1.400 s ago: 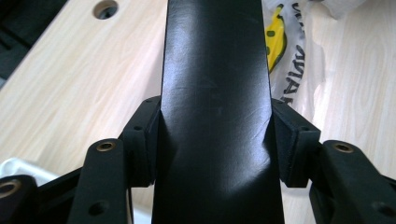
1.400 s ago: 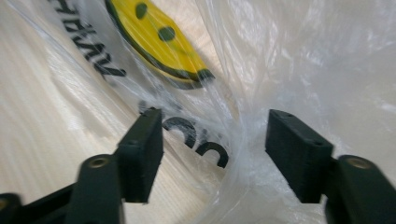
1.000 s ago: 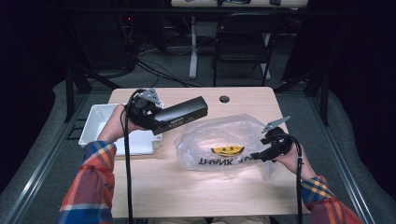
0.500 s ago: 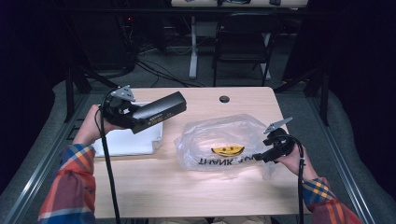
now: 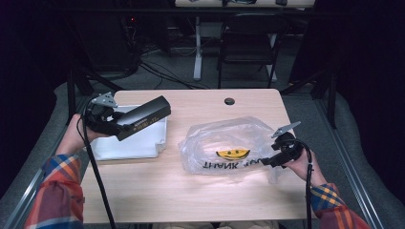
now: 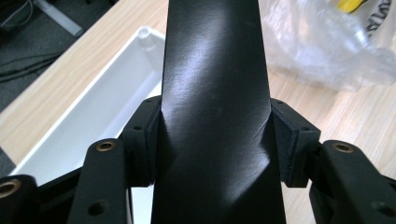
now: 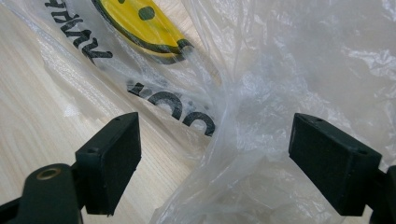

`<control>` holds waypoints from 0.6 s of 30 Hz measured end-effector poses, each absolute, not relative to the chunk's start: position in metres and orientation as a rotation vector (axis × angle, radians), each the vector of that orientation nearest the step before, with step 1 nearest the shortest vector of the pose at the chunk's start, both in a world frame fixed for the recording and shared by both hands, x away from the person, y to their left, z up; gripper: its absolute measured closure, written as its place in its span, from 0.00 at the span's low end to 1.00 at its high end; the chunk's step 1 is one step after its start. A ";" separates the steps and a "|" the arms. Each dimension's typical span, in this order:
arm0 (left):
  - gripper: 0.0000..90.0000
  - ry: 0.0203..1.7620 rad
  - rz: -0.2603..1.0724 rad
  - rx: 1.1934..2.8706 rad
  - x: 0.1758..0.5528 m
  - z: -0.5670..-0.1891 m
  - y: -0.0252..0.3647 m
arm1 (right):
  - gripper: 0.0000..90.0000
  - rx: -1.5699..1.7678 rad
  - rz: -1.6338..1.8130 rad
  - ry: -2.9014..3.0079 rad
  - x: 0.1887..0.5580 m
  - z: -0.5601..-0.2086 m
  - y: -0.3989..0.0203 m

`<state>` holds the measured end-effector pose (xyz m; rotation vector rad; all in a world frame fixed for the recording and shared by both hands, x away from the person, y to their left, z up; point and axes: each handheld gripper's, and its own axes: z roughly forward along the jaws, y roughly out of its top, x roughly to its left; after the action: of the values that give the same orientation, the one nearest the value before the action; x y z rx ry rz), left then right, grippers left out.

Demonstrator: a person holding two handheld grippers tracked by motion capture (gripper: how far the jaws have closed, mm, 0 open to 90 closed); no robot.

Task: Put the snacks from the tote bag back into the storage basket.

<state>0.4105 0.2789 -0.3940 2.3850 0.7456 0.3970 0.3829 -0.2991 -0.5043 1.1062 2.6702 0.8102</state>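
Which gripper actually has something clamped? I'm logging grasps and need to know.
The left gripper: its pads press both sides of the long black box above the white tray. The right gripper stands open, with loose plastic bag film between its pads.

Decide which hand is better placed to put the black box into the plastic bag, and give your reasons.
Left. The left gripper already clamps the black box above the white tray. The right gripper, jaws open, straddles the plastic bag.
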 end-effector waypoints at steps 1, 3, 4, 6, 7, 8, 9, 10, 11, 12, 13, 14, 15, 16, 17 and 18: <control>0.48 0.746 0.397 2.382 0.410 -0.397 0.282 | 0.18 1.106 0.805 2.675 0.383 -0.505 -0.299; 0.48 0.753 0.395 2.379 0.410 -0.403 0.288 | 0.18 1.106 0.801 2.675 0.383 -0.505 -0.300; 0.48 0.755 0.399 2.381 0.410 -0.406 0.291 | 0.18 1.106 0.801 2.672 0.383 -0.505 -0.300; 0.48 0.765 0.403 2.380 0.411 -0.412 0.296 | 0.19 1.109 0.803 2.668 0.383 -0.505 -0.299; 0.48 0.771 0.407 2.381 0.411 -0.414 0.298 | 0.19 1.108 0.804 2.664 0.384 -0.505 -0.299; 0.48 0.777 0.411 2.382 0.412 -0.417 0.301 | 0.19 1.110 0.805 2.664 0.384 -0.506 -0.299; 0.48 0.783 0.407 2.377 0.412 -0.420 0.303 | 0.19 1.113 0.806 2.666 0.383 -0.506 -0.298; 0.48 0.782 0.412 2.373 0.413 -0.423 0.306 | 0.19 1.110 0.796 2.669 0.383 -0.506 -0.298; 0.48 0.782 0.415 2.373 0.414 -0.426 0.307 | 0.19 1.109 0.795 2.671 0.383 -0.506 -0.298; 0.48 0.779 0.410 2.380 0.414 -0.430 0.309 | 0.19 1.107 0.789 2.676 0.384 -0.506 -0.298; 0.48 0.777 0.413 2.384 0.415 -0.433 0.309 | 0.19 1.110 0.788 2.670 0.383 -0.506 -0.298; 0.48 0.780 0.407 2.388 0.416 -0.437 0.310 | 0.19 1.107 0.788 2.676 0.384 -0.506 -0.299; 0.48 0.778 0.408 2.392 0.417 -0.441 0.310 | 0.19 1.111 0.793 2.670 0.383 -0.506 -0.298; 0.48 0.775 0.405 2.401 0.419 -0.447 0.310 | 0.19 1.110 0.787 2.676 0.384 -0.506 -0.298; 0.48 0.774 0.400 2.403 0.420 -0.450 0.310 | 0.19 1.107 0.787 2.675 0.384 -0.506 -0.299; 0.48 0.778 0.394 2.403 0.421 -0.455 0.310 | 0.19 1.107 0.787 2.675 0.384 -0.507 -0.299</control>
<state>0.4208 0.3102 -0.4545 2.4034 0.7780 0.3943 0.3835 -0.2986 -0.5066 1.1069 2.6747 0.7869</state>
